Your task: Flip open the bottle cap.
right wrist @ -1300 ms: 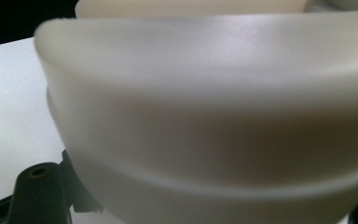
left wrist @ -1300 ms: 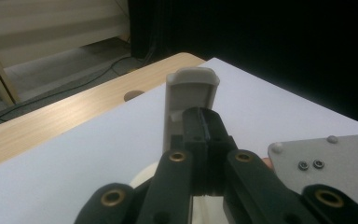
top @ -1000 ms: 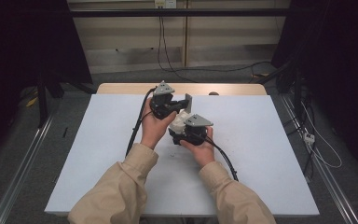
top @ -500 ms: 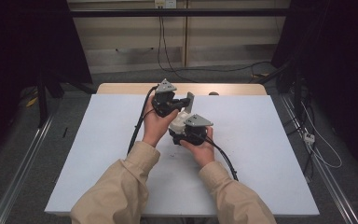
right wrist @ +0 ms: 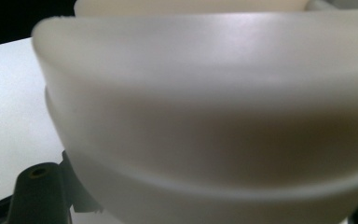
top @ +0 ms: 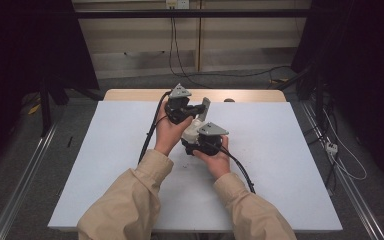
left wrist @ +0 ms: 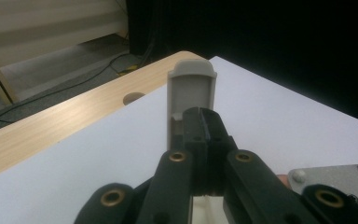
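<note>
White sheeting covers the table point(top: 290, 165), leaving a strip of light wood point(top: 250, 95) bare along the far edge, where a round hole point(left wrist: 133, 98) is cut into the board. Beige sleeves point(top: 130, 200) enter from the near side of the high view, and both hands meet above the middle of the table, slightly toward the far edge. Between them sits a cream-white plastic piece point(top: 194, 131), rounded and smooth; in the right gripper view its curved wall point(right wrist: 205, 116) lies so close to the lens that it is blurred, and its exact form is hard to judge, possibly a small housing or cup. From it a flat grey tab point(left wrist: 191, 98) with a rounded tip rises up and away toward the far edge of the table. Left gripper point(left wrist: 204, 126): jaws brought fully together, pads pressed against each other just beside the lower part of the grey tab, touching or nearly touching it; whether any of the tab is pinched between them cannot be told from this angle. Right gripper point(top: 202, 142): held lower and nearer the person, grey three-cornered plate uppermost, jaws narrowed onto the cream-white piece, which it carries just above the table surface. Black cables point(top: 150, 137) trail from both grippers back across the white sheeting toward the person.
</note>
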A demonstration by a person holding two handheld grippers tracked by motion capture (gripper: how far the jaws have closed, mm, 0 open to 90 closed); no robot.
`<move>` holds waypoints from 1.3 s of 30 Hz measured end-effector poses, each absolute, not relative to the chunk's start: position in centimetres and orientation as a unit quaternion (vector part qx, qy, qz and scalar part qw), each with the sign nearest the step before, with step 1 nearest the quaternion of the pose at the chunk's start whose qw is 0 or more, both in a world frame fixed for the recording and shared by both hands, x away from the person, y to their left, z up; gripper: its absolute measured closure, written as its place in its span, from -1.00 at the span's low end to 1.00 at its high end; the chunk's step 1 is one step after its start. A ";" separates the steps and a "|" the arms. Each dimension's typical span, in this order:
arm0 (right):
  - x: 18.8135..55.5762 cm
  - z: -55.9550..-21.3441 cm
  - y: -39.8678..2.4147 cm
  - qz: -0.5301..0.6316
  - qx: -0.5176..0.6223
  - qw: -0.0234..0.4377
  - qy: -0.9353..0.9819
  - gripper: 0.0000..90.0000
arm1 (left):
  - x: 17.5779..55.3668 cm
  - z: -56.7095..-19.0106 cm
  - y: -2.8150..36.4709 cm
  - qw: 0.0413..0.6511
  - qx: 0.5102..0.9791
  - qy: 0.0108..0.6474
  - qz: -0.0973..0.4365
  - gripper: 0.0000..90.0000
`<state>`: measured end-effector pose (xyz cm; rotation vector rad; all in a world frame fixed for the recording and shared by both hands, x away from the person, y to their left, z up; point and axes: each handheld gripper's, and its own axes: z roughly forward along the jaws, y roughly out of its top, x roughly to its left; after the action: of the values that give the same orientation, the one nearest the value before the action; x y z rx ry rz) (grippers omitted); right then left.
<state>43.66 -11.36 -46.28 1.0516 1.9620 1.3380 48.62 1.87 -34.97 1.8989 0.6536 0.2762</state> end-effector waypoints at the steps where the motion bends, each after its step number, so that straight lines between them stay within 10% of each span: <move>1: 43.7 -46.3 -11.4 0.496 0.390 0.269 0.728 -0.58 | 48.7 -35.0 1.8 0.528 0.796 0.273 0.115 1.00; 39: 43.7 -46.3 -11.4 0.496 0.391 0.268 0.728 -0.58 | 49.4 -35.9 0.7 0.521 0.803 0.270 0.107 1.00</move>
<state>43.67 -11.37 -46.29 1.0544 1.9634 1.3374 49.42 0.71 -35.88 1.9231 0.6472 0.2557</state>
